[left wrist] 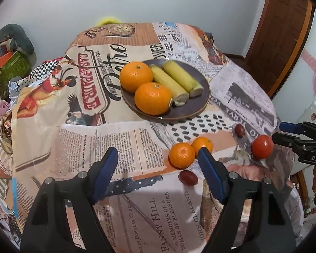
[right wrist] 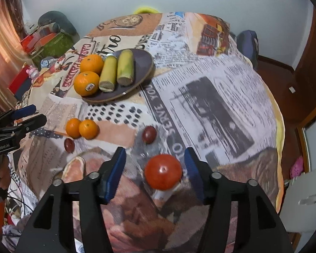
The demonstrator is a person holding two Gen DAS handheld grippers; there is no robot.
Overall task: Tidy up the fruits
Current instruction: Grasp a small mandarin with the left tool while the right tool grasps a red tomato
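i have the right gripper [right wrist: 154,169] with jaws wide, the tomato [right wrist: 163,171] lying between them on the table [right wrist: 221,105], closer to the right-hand jaw and not yet touched. left gripper [left wrist: 158,162] also wide, holding nothing; two small oranges [left wrist: 181,155] sit just ahead, off its right jaw. plate [right wrist: 143,61] lies farther off, ahead-left. right arm is nearer the tomato.
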